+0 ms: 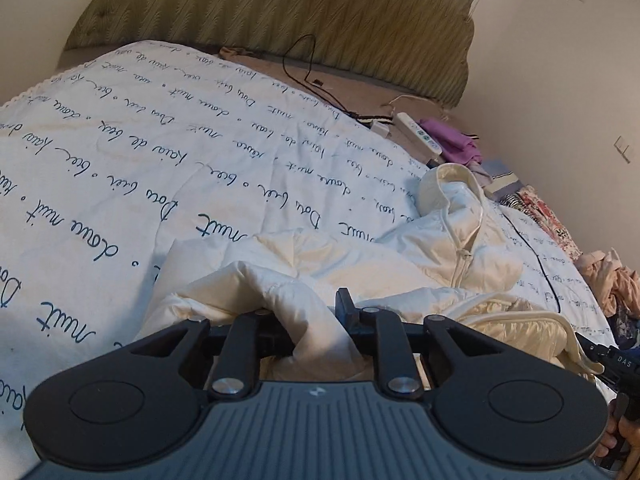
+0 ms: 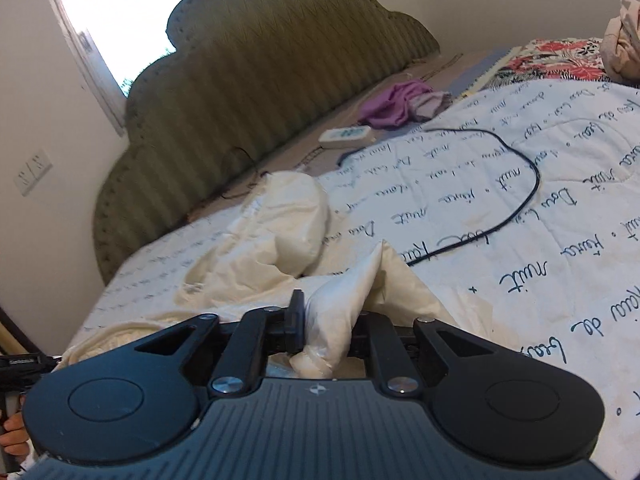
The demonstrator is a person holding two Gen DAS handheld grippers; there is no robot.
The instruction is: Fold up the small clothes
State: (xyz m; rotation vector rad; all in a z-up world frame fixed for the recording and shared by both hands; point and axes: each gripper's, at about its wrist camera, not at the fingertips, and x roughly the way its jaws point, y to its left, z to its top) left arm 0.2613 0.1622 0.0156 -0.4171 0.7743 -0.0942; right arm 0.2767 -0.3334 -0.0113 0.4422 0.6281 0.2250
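Two grippers each have a bunch of one cream jacket (image 1: pixel 440 248) between their jaws, and the jacket lies rumpled on a white quilt (image 1: pixel 140 152) printed with blue script. The step in hand looks like laying the garment down and letting go, ahead of the first fold.

Left gripper (image 1: pixel 316 320): its jaws stand a little apart with a fold of cream cloth running between them toward six o'clock. The cloth fills the gap, yet I cannot tell whether the pads press on it. The hood and zip lie toward one o'clock, a black cable (image 1: pixel 536 248) past them at two o'clock.

Right gripper (image 2: pixel 328 320): narrow gap too, with a twisted wad of the same cloth standing up between the fingers; the near finger (image 2: pixel 296 320) touches it. A puffy sleeve lies at eleven o'clock.

Next, I judge, both should let the cloth drop, then spread the jacket flat before folding.
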